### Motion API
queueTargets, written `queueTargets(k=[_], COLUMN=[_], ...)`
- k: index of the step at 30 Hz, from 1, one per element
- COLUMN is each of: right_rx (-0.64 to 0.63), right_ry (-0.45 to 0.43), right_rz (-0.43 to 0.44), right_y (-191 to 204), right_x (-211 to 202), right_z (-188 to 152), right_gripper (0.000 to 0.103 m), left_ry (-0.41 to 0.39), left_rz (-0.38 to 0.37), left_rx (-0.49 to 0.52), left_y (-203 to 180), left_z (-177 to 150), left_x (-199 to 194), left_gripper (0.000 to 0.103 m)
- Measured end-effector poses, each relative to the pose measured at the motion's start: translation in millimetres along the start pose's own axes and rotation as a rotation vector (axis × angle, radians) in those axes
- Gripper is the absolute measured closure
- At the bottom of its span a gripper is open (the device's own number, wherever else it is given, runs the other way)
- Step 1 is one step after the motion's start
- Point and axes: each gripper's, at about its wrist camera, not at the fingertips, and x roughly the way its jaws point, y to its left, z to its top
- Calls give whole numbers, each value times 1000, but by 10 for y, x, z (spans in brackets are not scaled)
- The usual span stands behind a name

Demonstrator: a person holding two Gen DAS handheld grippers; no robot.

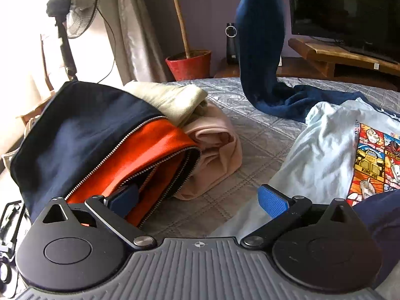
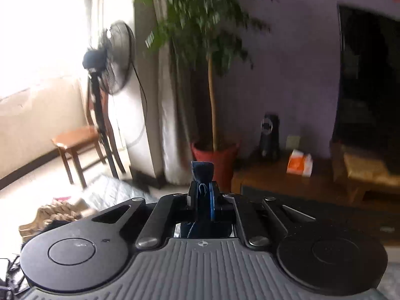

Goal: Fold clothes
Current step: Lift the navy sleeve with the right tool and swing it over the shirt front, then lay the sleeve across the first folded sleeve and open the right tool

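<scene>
**Right claw pinches navy cloth aloft; left claw gapes over the bed**

Right gripper (image 2: 202,195) has its jaws pressed together on a fold of dark blue garment (image 2: 201,172), a tab of which sticks up past the fingertips while more bunches beneath them. Its own camera shows only that scrap against the room: a standing fan (image 2: 110,60), a potted tree (image 2: 212,57) in a red pot, a wooden chair (image 2: 75,142), all smeared by blur.

Only the left wrist view shows the rest of the cloth. There the dark blue garment (image 1: 260,45) hangs in a long column from the top edge of the picture, its lower end trailing in folds on the grey quilted bed cover (image 1: 252,130). Where it is held is cut off above.

Left gripper (image 1: 197,200) is spread wide and grips nothing. Its left pad (image 1: 125,198) sits at the unzipped mouth of a navy and orange jacket (image 1: 105,140); whether it touches the cloth is unclear. Its right pad (image 1: 272,203) hovers over a pale blue T-shirt (image 1: 322,150) with a bright cartoon print, lying rumpled on the cover.

Behind the jacket lie a cream garment (image 1: 170,97) and a pink garment (image 1: 215,140), loosely bundled. A dark television (image 1: 350,7) stands on a wooden stand at the far right.
</scene>
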Motion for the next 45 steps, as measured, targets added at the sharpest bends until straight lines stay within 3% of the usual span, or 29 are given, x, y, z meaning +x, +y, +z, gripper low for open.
queueTargets(k=[4,8,14,18,20,21,24,25,26,27,31,33,38,41,45], right_rx=[-65,-78,-29,42,25,39,167,199,231,262,389,393,479,419,383], right_ry=[-37,-34,60,158,252,298,399,368,338,308,185,135,165,178,226], right_rz=[-21,-86,-211,-282,-336,-352,-363,-378,-393,-407,-464,-511,-585,-641,-633], right_y=[45,22,-134,-41,61,95,103,67,31,-5,-148,-220,-365,-279,-213], right_x=[-742,-1368,-1920,-2160,-2122,-2108,-2086,-2076,-2065,-2055,-2013,-1805,-1126,-921,-833], right_z=[118,-79,-738,-1502,-1965,-2185,-2717,-2735,-2753,-2771,-2843,-2862,-3043,-3169,-3332], right_gripper=[94,94,93,93,89,82,68,39,17,2,0,0,0,0,0], left_ry=[-18,-10,-56,-67,-45,-45,-62,-62,-51,-40,42,54,13,-6,-47], left_rz=[18,30,13,-21,-55,-62,-60,-60,-65,-69,-95,-113,-140,-172,-192], left_rx=[-18,-22,13,47,107,140,215,224,206,188,110,110,171,150,128], left_y=[-20,-65,-292,-463,-546,-579,-618,-617,-595,-574,-512,-534,-638,-611,-575], left_z=[30,31,39,35,-22,-62,-180,-202,-190,-178,-135,-132,-163,-172,-234], left_x=[-32,-24,-169,-205,-183,-185,-205,-200,-168,-137,42,86,135,171,175], left_gripper=[0,0,0,0,0,0,0,0,0,0,0,0,0,0,0])
